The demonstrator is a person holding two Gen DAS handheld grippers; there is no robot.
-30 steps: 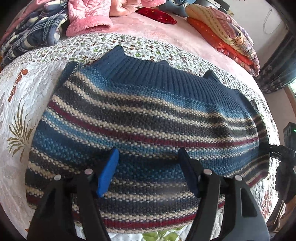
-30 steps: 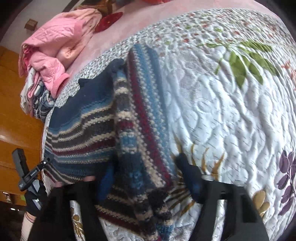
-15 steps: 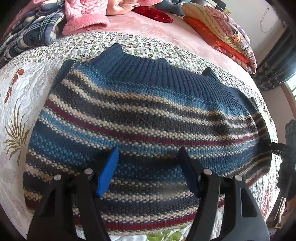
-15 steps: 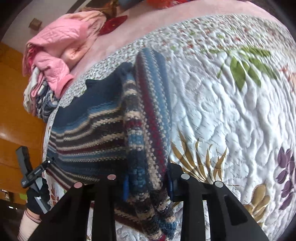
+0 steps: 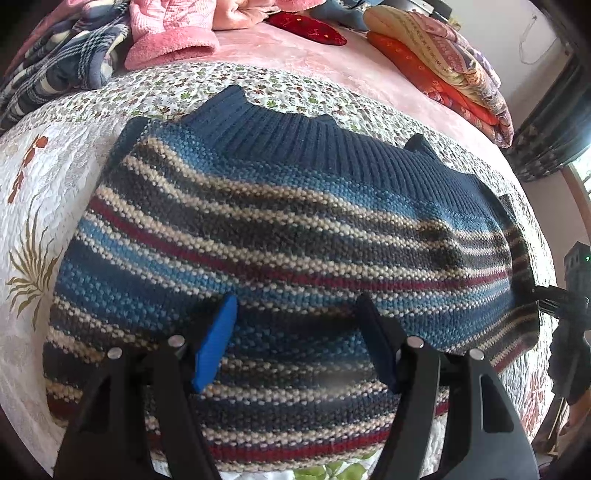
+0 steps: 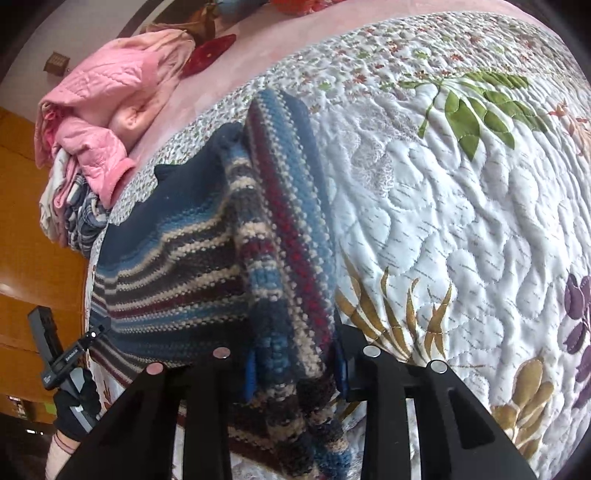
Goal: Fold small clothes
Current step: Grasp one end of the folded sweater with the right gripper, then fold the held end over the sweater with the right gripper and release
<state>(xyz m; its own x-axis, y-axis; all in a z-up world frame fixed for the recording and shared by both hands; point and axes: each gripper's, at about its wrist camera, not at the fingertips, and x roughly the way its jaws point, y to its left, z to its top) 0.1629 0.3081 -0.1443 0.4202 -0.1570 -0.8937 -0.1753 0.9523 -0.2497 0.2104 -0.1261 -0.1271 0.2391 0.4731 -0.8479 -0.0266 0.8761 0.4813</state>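
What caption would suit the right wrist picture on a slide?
Right gripper shut on the folded-in sleeve of a striped blue, cream and maroon knitted sweater spread on a white floral quilt.

Bedroom with a quilted bed [image 6: 461, 221]
Orange wooden panelling [image 6: 26, 236] left of the bed; dark curtains [image 5: 554, 125] right, beneath a pale wall [image 5: 506, 33].

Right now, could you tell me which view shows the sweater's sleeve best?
The right wrist view: the sleeve runs up its middle, the right gripper shut on its cuff end. The left wrist view shows mainly the body, the sleeve only at its far right edge.
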